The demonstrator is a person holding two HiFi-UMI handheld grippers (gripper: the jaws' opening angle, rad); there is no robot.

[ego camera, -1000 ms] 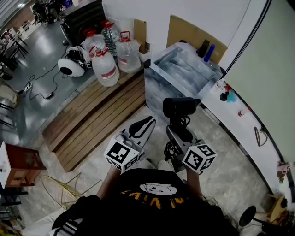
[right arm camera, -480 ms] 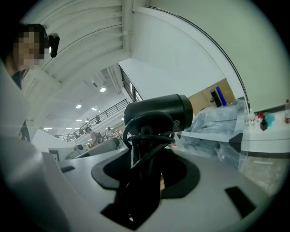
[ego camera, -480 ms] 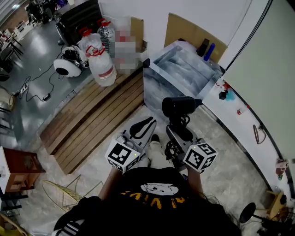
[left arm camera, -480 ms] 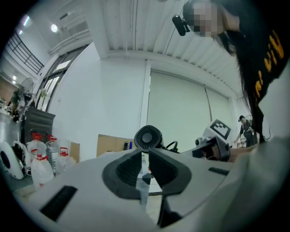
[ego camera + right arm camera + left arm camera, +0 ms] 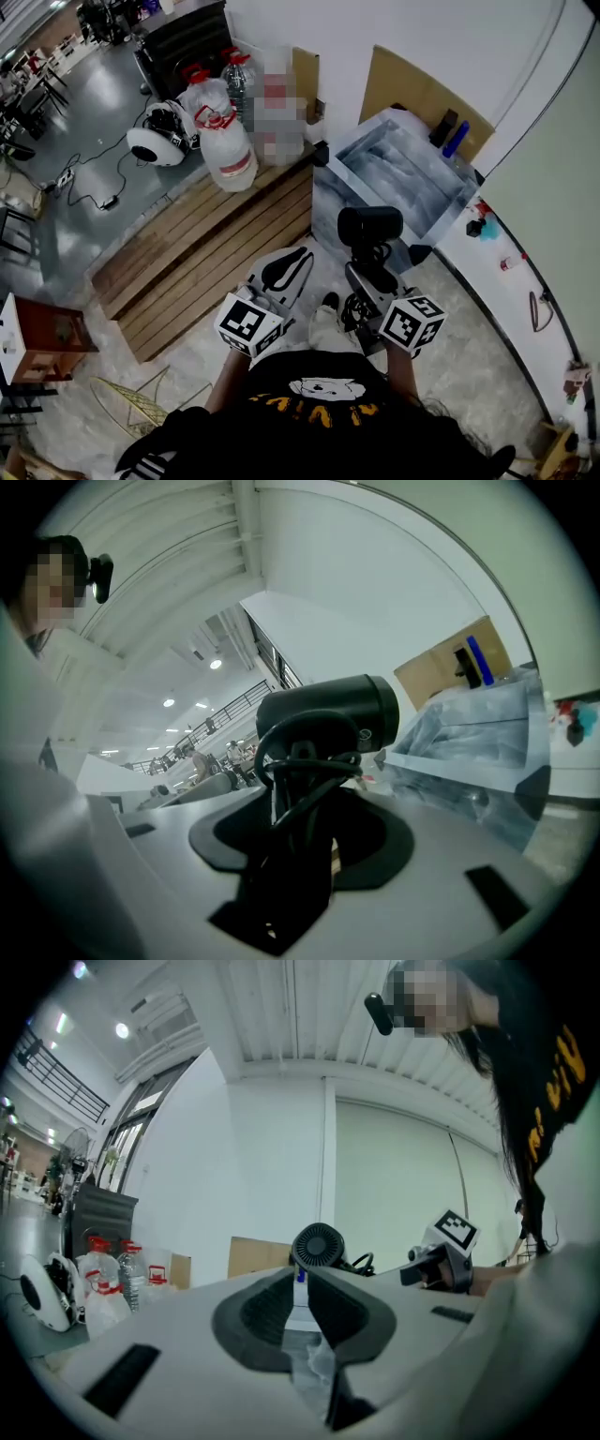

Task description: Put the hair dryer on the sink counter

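Wooden decking (image 5: 187,262) lies on the floor at ten o'clock from the person. The marble-look sink tabletop (image 5: 412,178) stands at one o'clock. The black hair dryer (image 5: 369,228) is up in the air at twelve o'clock, near the tabletop but not resting on it. The right gripper (image 5: 371,270) has its fingers grasping the dryer's cord-wrapped handle. The left gripper (image 5: 302,255), at eleven o'clock, has its fingers clenched on nothing.
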